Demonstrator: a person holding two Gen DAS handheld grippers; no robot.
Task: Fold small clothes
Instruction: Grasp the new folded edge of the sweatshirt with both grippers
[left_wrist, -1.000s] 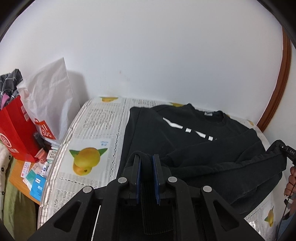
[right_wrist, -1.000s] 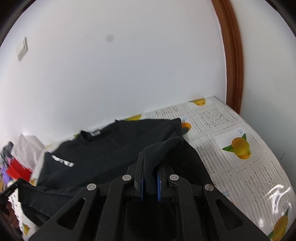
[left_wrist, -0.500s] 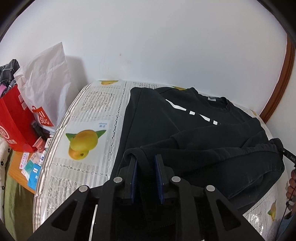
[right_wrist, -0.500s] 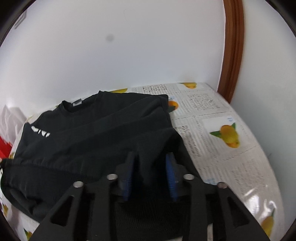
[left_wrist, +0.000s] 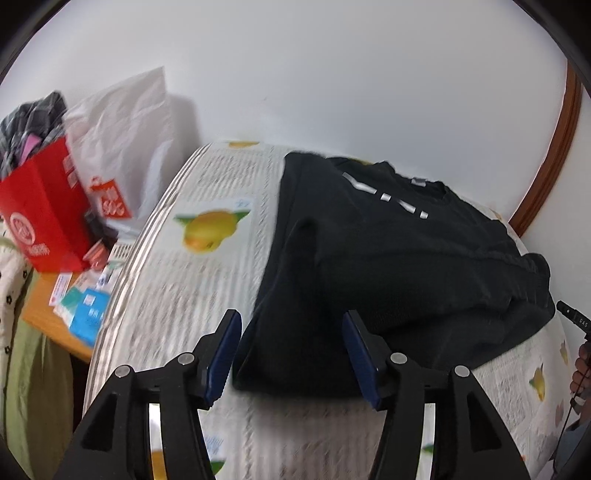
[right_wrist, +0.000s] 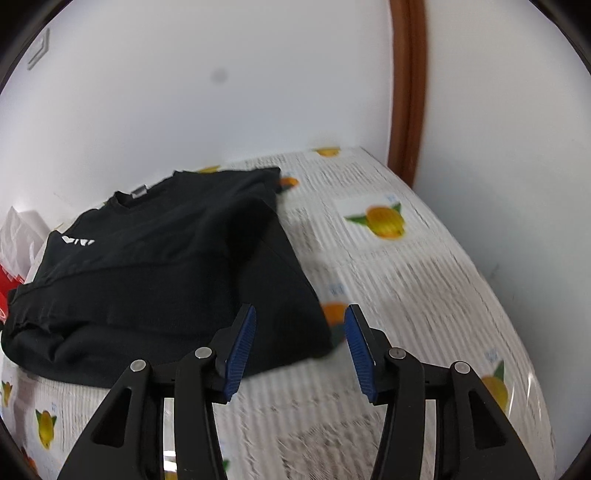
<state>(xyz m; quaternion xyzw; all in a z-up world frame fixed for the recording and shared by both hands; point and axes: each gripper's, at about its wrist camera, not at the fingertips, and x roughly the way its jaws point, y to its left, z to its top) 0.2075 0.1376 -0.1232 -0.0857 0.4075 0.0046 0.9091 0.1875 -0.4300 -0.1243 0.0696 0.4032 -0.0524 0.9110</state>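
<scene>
Black sweatshirt (left_wrist: 388, 258) lies folded on the fruit-print table (right_wrist: 406, 280). Left gripper (left_wrist: 291, 349) and right gripper (right_wrist: 299, 343) are both wide open, holding nothing.

Two wrist fisheyes, each low and close over the fruit-print cloth (left_wrist: 177, 288), facing twelve o'clock toward the white wall (right_wrist: 221, 110); shared: black sweatshirt (left_wrist: 388, 258), seen from opposite ends.

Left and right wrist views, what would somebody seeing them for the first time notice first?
The black long-sleeved sweatshirt with white chest lettering lies partly folded across the middle of the fruit-printed newsprint table cover. In front of it the left gripper and the right gripper both stand wide open, holding nothing. Beside the table's left edge stand a red paper bag and a white plastic shopping bag.
</scene>
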